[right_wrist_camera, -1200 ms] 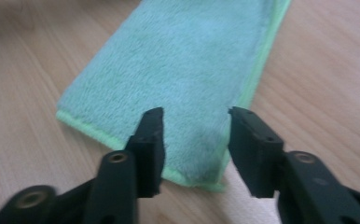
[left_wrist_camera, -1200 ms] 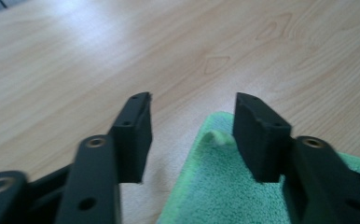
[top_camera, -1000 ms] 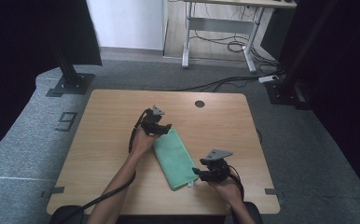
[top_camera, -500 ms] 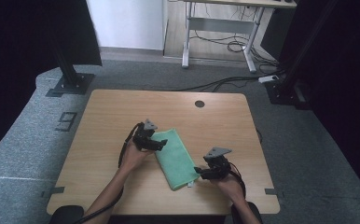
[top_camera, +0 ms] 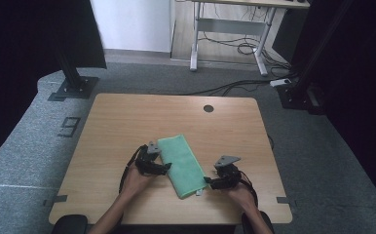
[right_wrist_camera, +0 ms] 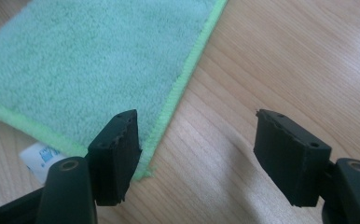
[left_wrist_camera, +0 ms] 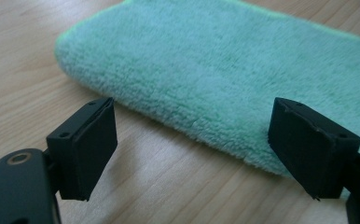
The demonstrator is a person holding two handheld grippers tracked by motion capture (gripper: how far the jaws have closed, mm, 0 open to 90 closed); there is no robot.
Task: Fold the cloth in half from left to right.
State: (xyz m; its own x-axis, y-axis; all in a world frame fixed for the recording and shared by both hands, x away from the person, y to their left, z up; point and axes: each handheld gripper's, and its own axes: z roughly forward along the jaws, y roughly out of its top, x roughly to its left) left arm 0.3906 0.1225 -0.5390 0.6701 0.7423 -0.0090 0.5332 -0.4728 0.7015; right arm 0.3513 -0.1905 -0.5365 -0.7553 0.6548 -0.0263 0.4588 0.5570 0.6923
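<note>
— Left tongs (top_camera: 165, 167)?
— Apart, nothing gripped, just beside the folded green towel's (top_camera: 182, 163) long edge.
— Right tongs (top_camera: 207, 181)?
— Just been opening; apart at the towel's near corner, by its white label (right_wrist_camera: 37, 157). Towel flat on the desk (top_camera: 127, 117).

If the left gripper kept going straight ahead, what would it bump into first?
Most likely the green towel: the left gripper points at its folded long edge with its jaws open and bare table between.

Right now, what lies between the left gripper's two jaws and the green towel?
Only bare wooden table, as the left gripper view shows. The open left gripper faces the folded edge of the green towel, with nothing else between.
</note>
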